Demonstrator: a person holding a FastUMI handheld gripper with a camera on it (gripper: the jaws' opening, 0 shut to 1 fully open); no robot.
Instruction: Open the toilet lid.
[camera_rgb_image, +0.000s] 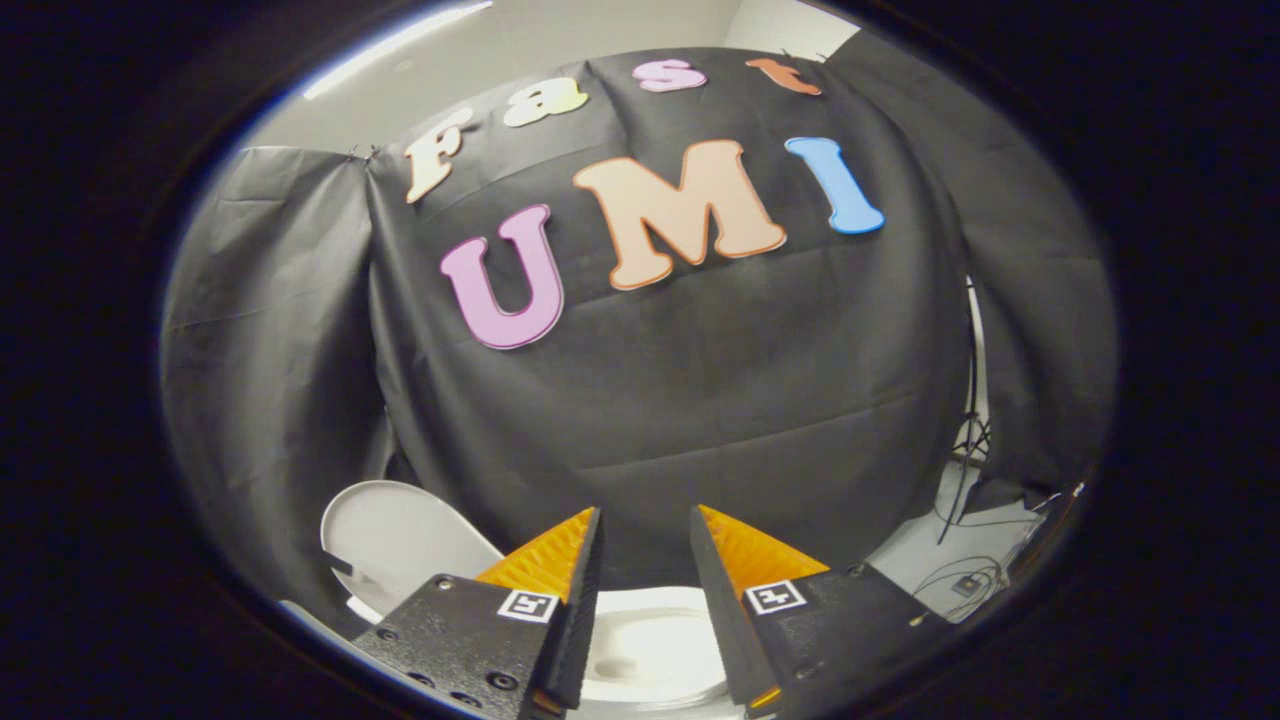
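White plastic toilet lid (400, 545) stands raised; our gripper (645, 525) fingers parted, empty. We judge: only withdrawal remains.

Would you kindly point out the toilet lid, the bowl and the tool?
Lid (400, 545): gripper view, on its raised inner face.
Bowl (650, 640): gripper view, on its basin between the fingers.
Tool (645, 530): gripper view, in the gap between its parted fingertips.

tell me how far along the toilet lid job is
Done, it seems: the toilet lid stands raised beside the fingers, and the open bowl shows between them. In hand: nothing; the gripper is open and holds nothing. Left: likely only pulling away.
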